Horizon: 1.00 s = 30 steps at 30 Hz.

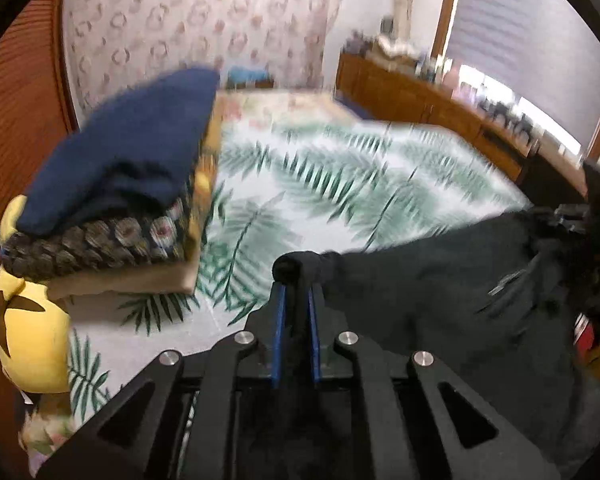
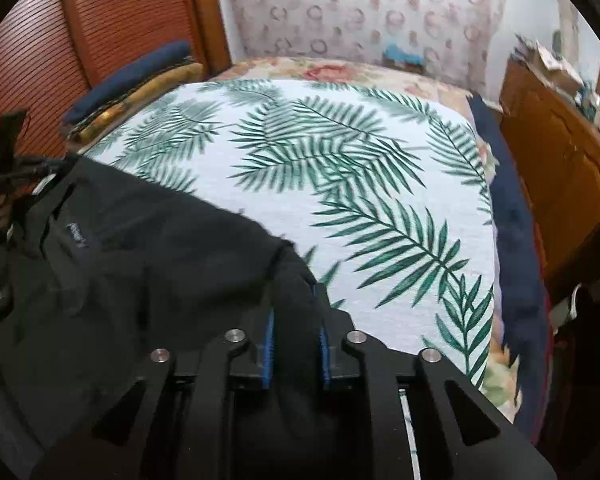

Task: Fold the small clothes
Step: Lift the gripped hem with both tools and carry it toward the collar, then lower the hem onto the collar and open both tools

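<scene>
Broadly, folding looks barely begun. Bed [image 2: 380, 208], palm-leaf cover, fills mid-frame in both views. Black garment [image 2: 140, 260] hangs spread between the grippers, lower left in the right view, lower right in the left; no fold is visible in it. Stack [image 1: 112, 200] of folded items sits upper left, judged finished. Left gripper [image 1: 296, 280] is clamped on a bunched corner; right gripper [image 2: 296, 280] pinches the opposite edge. Left view is blurred; garment type and its lower part cannot be made out.
</scene>
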Available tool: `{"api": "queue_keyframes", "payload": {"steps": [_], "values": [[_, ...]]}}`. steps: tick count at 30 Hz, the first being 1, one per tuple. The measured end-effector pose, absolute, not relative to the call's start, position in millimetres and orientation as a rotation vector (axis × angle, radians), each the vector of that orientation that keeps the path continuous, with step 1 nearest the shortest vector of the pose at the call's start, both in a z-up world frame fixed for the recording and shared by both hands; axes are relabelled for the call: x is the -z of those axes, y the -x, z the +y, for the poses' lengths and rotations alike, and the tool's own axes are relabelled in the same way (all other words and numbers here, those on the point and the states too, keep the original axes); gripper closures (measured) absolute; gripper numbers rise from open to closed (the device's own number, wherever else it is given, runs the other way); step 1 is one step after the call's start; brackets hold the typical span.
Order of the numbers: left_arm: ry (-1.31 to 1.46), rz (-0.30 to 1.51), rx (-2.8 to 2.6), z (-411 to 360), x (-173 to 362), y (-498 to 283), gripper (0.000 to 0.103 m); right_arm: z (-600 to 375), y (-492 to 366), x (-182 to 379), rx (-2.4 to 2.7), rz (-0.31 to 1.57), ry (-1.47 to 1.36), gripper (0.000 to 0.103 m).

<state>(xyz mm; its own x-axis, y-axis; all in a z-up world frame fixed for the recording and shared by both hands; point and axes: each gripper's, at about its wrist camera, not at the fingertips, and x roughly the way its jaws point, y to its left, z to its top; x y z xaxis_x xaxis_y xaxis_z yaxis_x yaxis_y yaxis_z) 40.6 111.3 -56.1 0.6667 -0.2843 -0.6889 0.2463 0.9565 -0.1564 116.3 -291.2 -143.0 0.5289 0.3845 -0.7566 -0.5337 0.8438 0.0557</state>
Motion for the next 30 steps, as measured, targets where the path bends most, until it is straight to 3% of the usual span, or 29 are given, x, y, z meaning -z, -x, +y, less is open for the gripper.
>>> {"api": "queue_keyframes", "payload": {"steps": [4, 13, 19, 30], "values": [[0.113, 0.615, 0.346, 119, -11, -10, 0.096, -295, -89, 102, -0.525, 0.723, 0.144, 0.091], [0.068, 0.294, 0.361, 134, -154, 50, 0.096, -296, -14, -67, -0.538, 0.386, 0.164, 0.092], [0.055, 0.174, 0.347, 150, -202, 77, 0.096, -293, 25, -148, -0.531, 0.241, 0.214, 0.092], [0.02, 0.039, 0.299, 171, -245, 100, 0.096, -294, 79, -230, -0.495, 0.056, 0.282, 0.092]]}}
